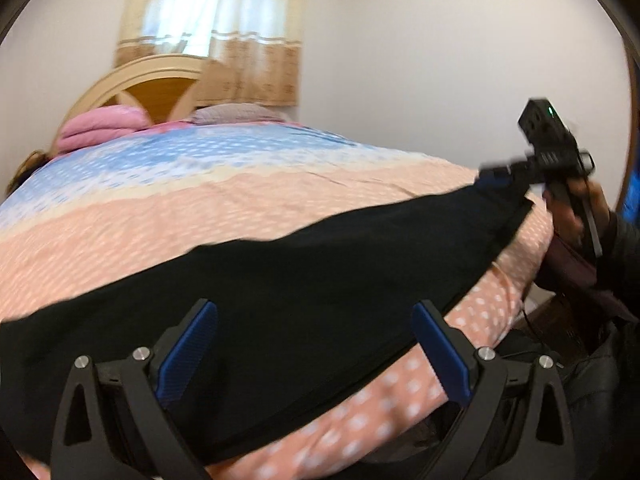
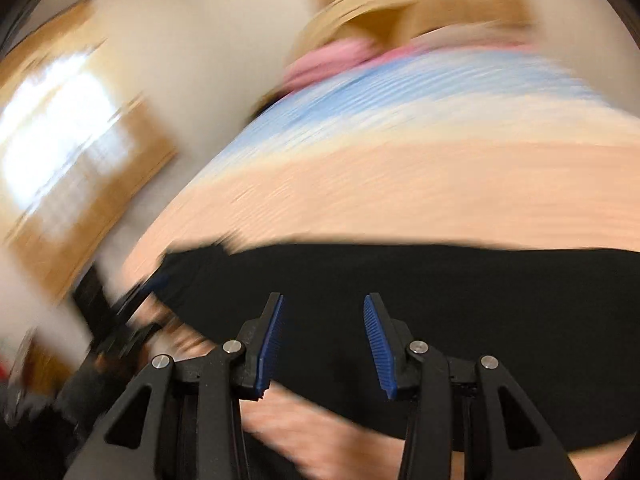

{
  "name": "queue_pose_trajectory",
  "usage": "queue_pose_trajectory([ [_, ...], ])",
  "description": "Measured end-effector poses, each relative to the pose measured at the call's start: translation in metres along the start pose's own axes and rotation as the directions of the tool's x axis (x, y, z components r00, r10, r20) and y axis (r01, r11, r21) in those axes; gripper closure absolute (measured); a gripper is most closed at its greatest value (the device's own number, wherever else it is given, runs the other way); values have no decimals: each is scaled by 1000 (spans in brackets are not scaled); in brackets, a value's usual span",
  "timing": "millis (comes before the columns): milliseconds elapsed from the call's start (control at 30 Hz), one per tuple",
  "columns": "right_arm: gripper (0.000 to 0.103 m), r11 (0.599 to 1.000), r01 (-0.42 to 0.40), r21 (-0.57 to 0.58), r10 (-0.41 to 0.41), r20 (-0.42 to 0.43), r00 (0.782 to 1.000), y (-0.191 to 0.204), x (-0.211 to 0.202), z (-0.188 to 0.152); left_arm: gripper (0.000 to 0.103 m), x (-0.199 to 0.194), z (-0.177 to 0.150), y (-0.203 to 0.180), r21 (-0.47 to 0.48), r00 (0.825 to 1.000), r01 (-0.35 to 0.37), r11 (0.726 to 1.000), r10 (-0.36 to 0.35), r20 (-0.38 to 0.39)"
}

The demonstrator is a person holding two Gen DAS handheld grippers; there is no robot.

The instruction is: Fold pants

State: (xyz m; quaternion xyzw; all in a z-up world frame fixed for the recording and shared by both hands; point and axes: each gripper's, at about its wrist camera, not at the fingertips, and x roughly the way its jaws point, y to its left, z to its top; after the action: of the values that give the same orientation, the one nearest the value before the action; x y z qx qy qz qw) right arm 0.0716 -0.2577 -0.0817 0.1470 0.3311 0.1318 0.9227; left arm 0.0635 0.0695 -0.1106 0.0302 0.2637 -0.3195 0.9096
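Currently both tongs stand released: left gripper [image 1: 316, 344] and right gripper [image 2: 323, 344] over the black pants [image 1: 280, 300]; heavy right-view blur suggests haste; a misjudged grasp could bunch the fabric.

A home bedroom: a bed [image 1: 240, 208] with a dotted peach-and-blue cover, pink pillows [image 1: 100, 126], a wooden headboard [image 1: 156, 92] and a curtained window [image 1: 216, 28].

My left gripper [image 1: 316, 344] sits low at 6 o'clock in its own camera, and its two blue fingers [image 1: 188, 350] are spread wide apart with nothing between them. My right gripper [image 1: 496, 178] shows at 3 o'clock in that same view, held in my right hand [image 1: 576, 216]. In its own blurry camera, my right gripper's [image 2: 323, 340] fingers stand apart.
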Motion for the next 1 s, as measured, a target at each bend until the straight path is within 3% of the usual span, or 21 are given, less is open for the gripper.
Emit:
queue_pose_trajectory([
  [100, 60, 969, 127, 211, -155, 119, 981, -71, -66, 0, 3, 21, 13, -25, 68, 998, 54, 996, -52, -26],
  [167, 60, 936, 191, 296, -242, 147, 959, -103, -94, -9, 5, 32, 21, -43, 120, 995, 89, 989, -84, -45],
  [267, 60, 893, 227, 390, -307, 156, 939, -136, -117, -27, 11, 50, 32, -74, 213, 990, 129, 969, -112, -88],
  [467, 60, 872, 200, 448, -307, 181, 934, -161, -124, -53, 35, 76, 40, -121, 317, 970, 218, 923, -169, -174],
  [533, 60, 871, 194, 451, -306, 191, 933, -169, -125, -55, 36, 84, 38, -132, 338, 965, 231, 913, -169, -202],
  [633, 60, 872, 183, 454, -297, 194, 935, -165, -124, -58, 47, 98, 32, -150, 377, 953, 259, 889, -172, -250],
  [733, 60, 869, 177, 463, -299, 205, 932, -173, -129, -57, 52, 112, 26, -156, 415, 955, 216, 884, -103, -277],
  [933, 60, 863, 159, 479, -279, 191, 941, -175, -127, -61, 55, 110, 27, -156, 417, 955, 209, 884, -94, -280],
  [1000, 60, 867, 159, 472, -275, 186, 943, -173, -125, -60, 65, 110, 27, -158, 420, 956, 205, 884, -88, -281],
])
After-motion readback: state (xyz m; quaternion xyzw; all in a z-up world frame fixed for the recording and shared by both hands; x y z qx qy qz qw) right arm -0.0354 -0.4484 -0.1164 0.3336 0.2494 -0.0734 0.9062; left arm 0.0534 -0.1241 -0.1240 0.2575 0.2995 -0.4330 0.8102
